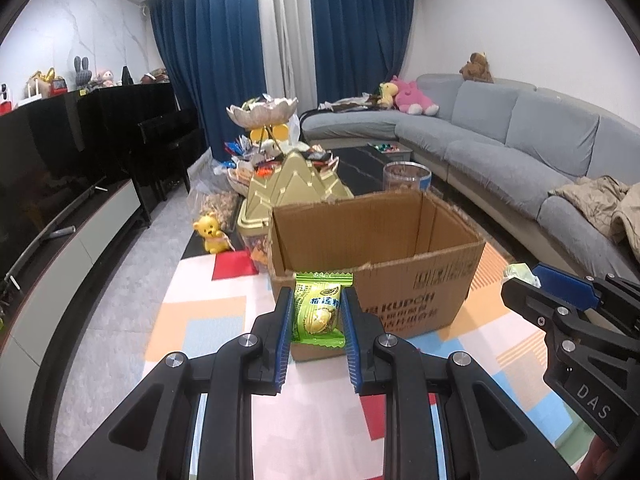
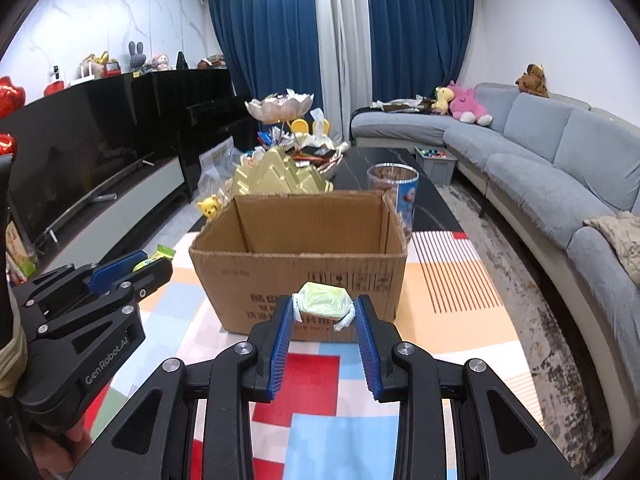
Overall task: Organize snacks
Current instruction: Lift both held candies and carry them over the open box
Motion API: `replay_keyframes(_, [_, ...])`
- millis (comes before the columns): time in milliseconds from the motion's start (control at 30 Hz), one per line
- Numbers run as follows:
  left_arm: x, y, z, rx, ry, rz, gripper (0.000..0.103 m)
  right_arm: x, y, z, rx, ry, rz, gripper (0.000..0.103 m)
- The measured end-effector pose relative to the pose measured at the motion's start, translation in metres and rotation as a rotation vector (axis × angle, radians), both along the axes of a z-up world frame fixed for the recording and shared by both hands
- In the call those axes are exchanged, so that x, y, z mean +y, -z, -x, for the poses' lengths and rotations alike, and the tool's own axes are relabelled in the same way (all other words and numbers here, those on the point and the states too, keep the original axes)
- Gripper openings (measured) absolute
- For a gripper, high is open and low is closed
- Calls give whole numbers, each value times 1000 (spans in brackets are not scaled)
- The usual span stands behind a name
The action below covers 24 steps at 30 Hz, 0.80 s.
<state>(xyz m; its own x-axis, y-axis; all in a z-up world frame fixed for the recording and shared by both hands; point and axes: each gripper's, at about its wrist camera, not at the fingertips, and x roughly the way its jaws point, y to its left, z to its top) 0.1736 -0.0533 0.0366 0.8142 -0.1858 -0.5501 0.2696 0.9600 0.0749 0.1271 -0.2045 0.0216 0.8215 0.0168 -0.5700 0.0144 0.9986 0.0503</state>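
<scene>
My left gripper (image 1: 316, 312) is closed on a green durian candy packet (image 1: 319, 309), the blue pads pinching its two long edges so it stands upright between them. Through the left wrist camera the packet hangs just short of the near wall of the open cardboard box (image 1: 416, 292), which sits on the patterned mat (image 1: 192, 320). The box's torn top edge is at about the height of the packet's upper seal, so I judge I must lift before I carry forward, or the wrapper will catch on that ragged lip. My right gripper (image 1: 520, 280) shows at the right edge here, holding something pale.

Through the right wrist camera, my right gripper (image 2: 323, 312) grips a pale green wrapped sweet (image 2: 323, 300), its twisted ends pressed against the pads; the jaws are partly closed, wider than the left pair. It too sits in front of the box (image 2: 298, 220), near the middle of the front wall, and the inside looks bare as far as I can see. The left gripper (image 2: 154, 266) appears at the left with its green packet.

To do this well I would raise both hands clear of the rim, move over the opening one after the other so the fingers do not knock together, and let go low inside.
</scene>
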Motion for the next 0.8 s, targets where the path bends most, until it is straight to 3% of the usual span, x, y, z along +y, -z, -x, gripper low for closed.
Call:
replay_keyframes(333, [-7,-18,-16,-33,-1,19,24,-5,-24,-11,-55,10,10,33])
replay_keyframes(800, [-8,-20,-52,-36,-26,37,24,-9,-30,-42,-69,16,19,33])
